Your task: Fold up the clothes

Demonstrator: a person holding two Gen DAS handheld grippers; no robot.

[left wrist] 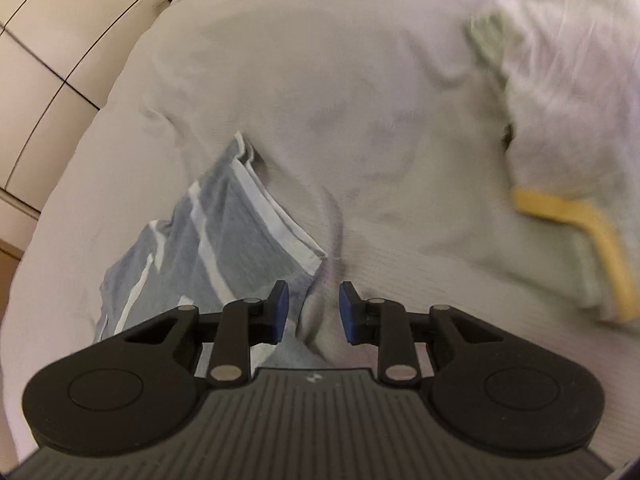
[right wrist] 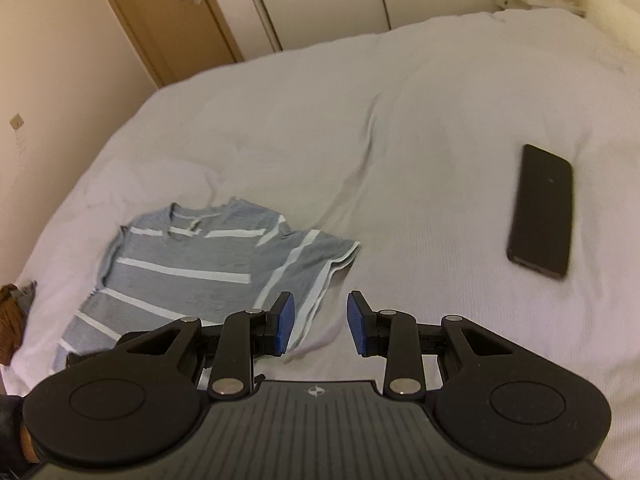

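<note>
Both of my grippers hang just above the bed sheet [right wrist: 420, 120], and both hold nothing. On the left gripper [left wrist: 313, 307] the jaws stand apart, with a fold of the striped shirt [left wrist: 208, 236] lying just under and between them. On the right gripper [right wrist: 321, 322] the jaws also stand apart, and the hem corner of the striped shirt [right wrist: 192, 264] lies just beside its left pad.

That shirt lies partly folded on the sheet, one sleeve side already turned in over the body, collar on the far side from me. I judge the step in hand is the next fold of it. For this I think each gripper must close on one near edge, then carry it toward the collar.

Right of the shirt, seen by the left camera, lies a pale garment with yellow trim [left wrist: 560, 140], not yet folded. Beyond the shirt, well apart to the right, rests a black phone [right wrist: 542, 210].

I see no basket or box anywhere.
</note>
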